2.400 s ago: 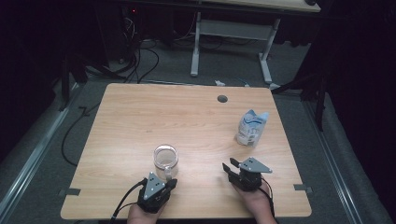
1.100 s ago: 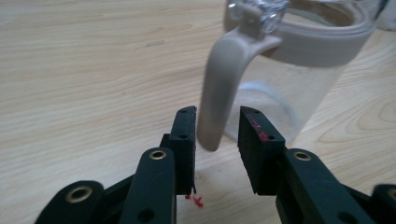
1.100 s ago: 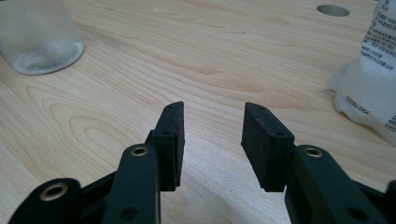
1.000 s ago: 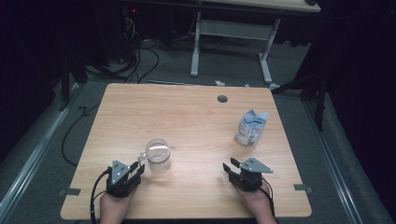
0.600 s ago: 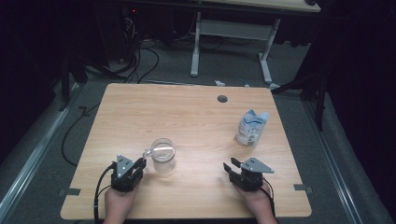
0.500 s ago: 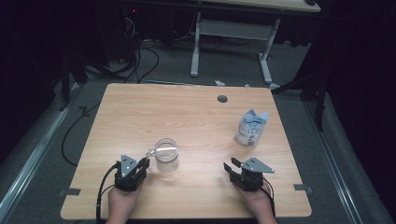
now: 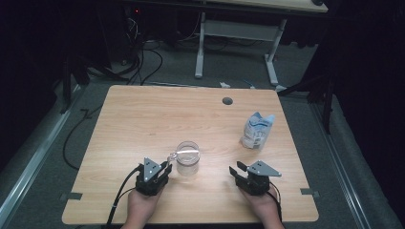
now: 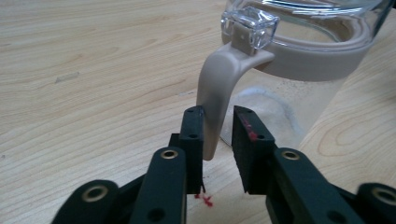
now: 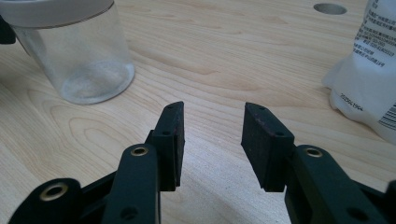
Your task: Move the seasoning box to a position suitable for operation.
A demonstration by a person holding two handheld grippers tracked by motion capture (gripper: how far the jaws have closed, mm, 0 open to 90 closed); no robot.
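A clear jar (image 7: 187,158) with a beige lid ring stands on the wooden table (image 7: 143,119) near the front. Its beige latch handle (image 8: 215,98) hangs down toward my left gripper (image 7: 165,167). In the left gripper view, the handle sits between the jaws of the left gripper (image 8: 218,112). It touches one pad, with a gap to the other. These jaws have just been opening. My right gripper (image 7: 237,168) rests at the front right, open, with nothing between the fingers of the right gripper (image 9: 213,109). The jar (image 9: 77,51) stands off to its left.
A white and blue pouch (image 7: 256,130) stands upright at the right, close beyond my right gripper, and the pouch (image 9: 369,70) edges into that gripper's view. A round cable hole (image 7: 227,100) lies near the table's far edge. A desk frame and cables are on the floor behind.
My left gripper has slid right along the table's front, and the jar has shifted right with it. The right gripper and the pouch have stayed put.
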